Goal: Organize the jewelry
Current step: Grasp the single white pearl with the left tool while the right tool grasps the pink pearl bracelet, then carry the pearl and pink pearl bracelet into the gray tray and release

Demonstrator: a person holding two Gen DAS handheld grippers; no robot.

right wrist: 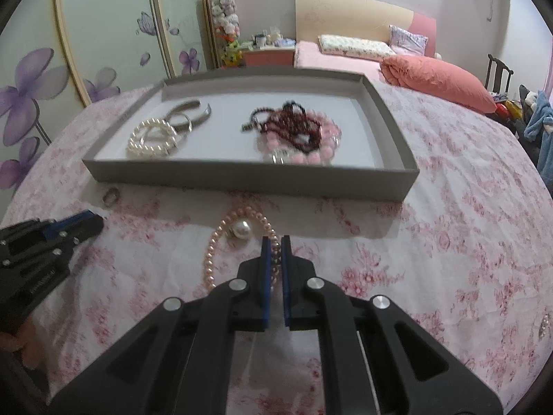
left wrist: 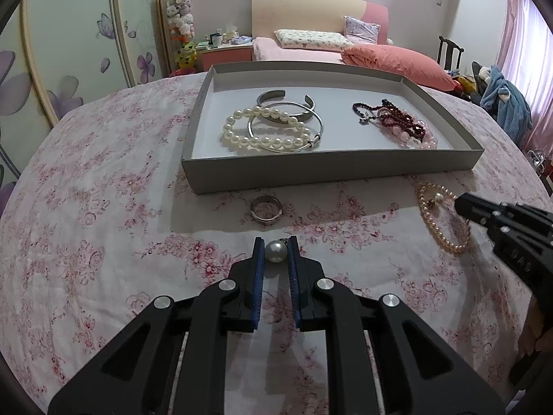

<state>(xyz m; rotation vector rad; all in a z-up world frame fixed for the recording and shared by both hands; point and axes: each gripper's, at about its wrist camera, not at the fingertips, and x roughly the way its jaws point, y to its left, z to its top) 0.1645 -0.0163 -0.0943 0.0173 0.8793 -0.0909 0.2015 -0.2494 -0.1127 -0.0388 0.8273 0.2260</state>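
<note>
The left hand-held gripper (left wrist: 275,249) pinches a smooth round pearl (left wrist: 275,251), the right hand-held gripper (right wrist: 275,246) a beaded bracelet (right wrist: 221,242); the pearl could squirt out before reaching the tray (left wrist: 311,169).

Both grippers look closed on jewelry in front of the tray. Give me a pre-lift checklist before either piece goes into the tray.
1. Left gripper shut on large pearl: ok.
2. Right gripper shut on pink pearl strand: ok.
3. Strand's far loop free of the loose pearl inside it: cannot tell.
4. Bare floor in grey tray for both pieces: ok.
5. Silver ring lies on the path to the tray: not ok.
</note>
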